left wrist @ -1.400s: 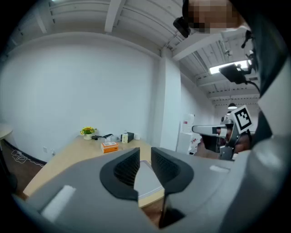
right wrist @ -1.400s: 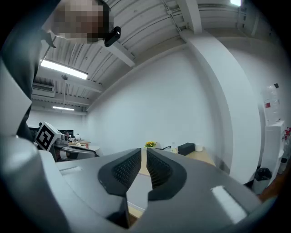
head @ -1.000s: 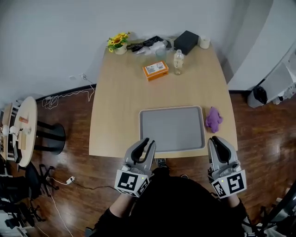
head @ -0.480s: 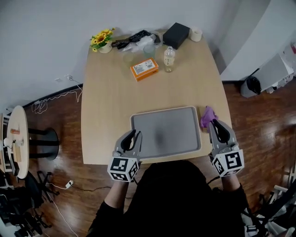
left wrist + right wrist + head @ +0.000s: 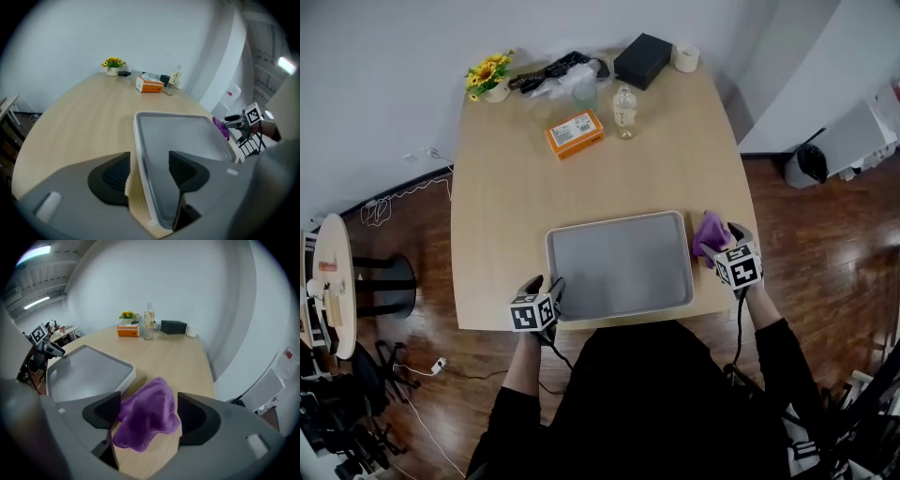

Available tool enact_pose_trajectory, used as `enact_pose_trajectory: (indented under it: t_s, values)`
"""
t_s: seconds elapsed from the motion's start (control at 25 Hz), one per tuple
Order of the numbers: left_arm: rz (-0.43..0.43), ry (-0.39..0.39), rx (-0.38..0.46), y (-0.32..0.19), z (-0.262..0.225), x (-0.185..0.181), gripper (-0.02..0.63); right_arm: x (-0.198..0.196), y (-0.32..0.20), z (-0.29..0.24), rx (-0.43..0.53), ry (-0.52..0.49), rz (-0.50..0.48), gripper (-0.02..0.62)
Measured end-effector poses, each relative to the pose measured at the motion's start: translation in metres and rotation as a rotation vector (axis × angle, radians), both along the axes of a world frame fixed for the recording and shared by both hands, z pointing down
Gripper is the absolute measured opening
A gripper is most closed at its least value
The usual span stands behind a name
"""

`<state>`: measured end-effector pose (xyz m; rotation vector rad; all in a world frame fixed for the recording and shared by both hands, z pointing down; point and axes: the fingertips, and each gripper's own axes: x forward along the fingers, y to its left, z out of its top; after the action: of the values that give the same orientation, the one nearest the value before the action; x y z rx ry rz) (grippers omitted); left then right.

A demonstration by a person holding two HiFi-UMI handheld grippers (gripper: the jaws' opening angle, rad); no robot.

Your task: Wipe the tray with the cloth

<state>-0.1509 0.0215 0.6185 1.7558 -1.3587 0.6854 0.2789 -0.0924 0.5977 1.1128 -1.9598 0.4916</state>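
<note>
Purple cloth: lying just right of tray | right gripper: jaws just opening wide, straddling cloth, not pinching | left gripper: jaws just opening, astride tray rim | tip: closing deep on cloth's bulk

Your scene evenly bright, ceiling strip light overhead, soft shadows, gripper views fisheye-warped, black corners, foreground soft

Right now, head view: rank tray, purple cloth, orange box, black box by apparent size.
1. tray: by far the largest.
2. black box and orange box: look about alike, so unranked.
3. purple cloth: looks slightly smaller, but the right tool covers part of it, so unsure.
</note>
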Motion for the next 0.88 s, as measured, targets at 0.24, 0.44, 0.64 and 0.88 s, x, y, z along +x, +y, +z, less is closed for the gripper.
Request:
enact_pose_trajectory:
  t_s: [0.24, 0.44, 0.64, 0.88]
  values:
    - [0.045, -0.008, -0.017, -0.002, 0.003, 0.011, 0.241, -0.004, 0.003, 0.054, -0.207, 0.016, -0.039, 0.282]
    - [0.067, -0.027, -0.029, -0.010, 0.006, 0.017, 0.241, -0.006, 0.004, 0.048, -0.214, -0.007, -0.043, 0.147]
    - [0.096, -0.042, -0.066, -0.001, 0.025, 0.011, 0.208, -0.021, 0.001, 0.013, -0.117, -0.074, 0.006, 0.144]
    - [0.048, -0.009, -0.051, 0.003, 0.025, 0.001, 0.098, -0.064, -0.023, 0.004, -0.043, -0.087, -0.037, 0.146]
